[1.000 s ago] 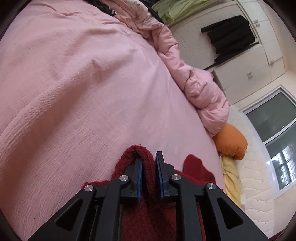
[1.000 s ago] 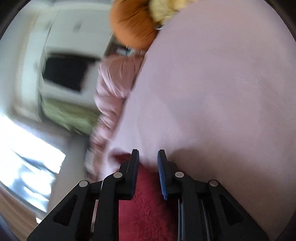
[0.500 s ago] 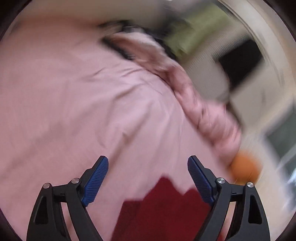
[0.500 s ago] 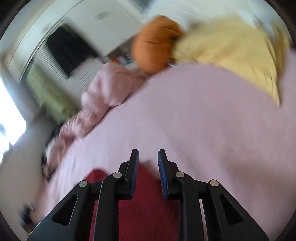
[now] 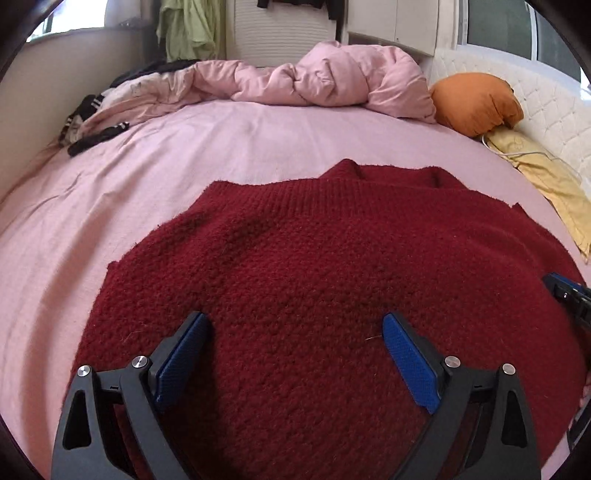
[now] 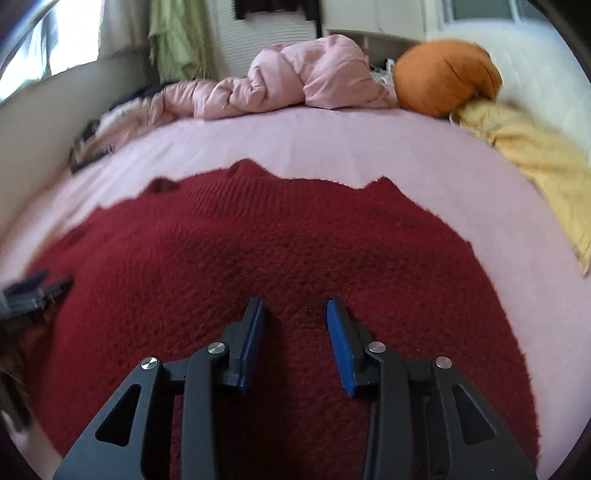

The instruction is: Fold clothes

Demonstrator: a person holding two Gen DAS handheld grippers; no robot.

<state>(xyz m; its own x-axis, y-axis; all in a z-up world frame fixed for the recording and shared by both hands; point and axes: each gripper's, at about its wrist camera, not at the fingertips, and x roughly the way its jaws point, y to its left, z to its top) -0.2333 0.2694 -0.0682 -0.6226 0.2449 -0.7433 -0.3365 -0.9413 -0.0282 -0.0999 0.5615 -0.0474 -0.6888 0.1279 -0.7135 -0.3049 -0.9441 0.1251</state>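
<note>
Both views: red sweater (image 5: 314, 258); only left shows black socks (image 5: 98, 138).

We find no writing to read in either view: no label, brand, number or sign stands on the sweater (image 5: 332, 295), the bed sheet (image 5: 258, 140), the duvet (image 5: 332, 81), the orange pillow (image 5: 476, 103) or the wardrobe doors (image 5: 399, 22). The right wrist view is partly blurred, so any small print there cannot be made out.
</note>
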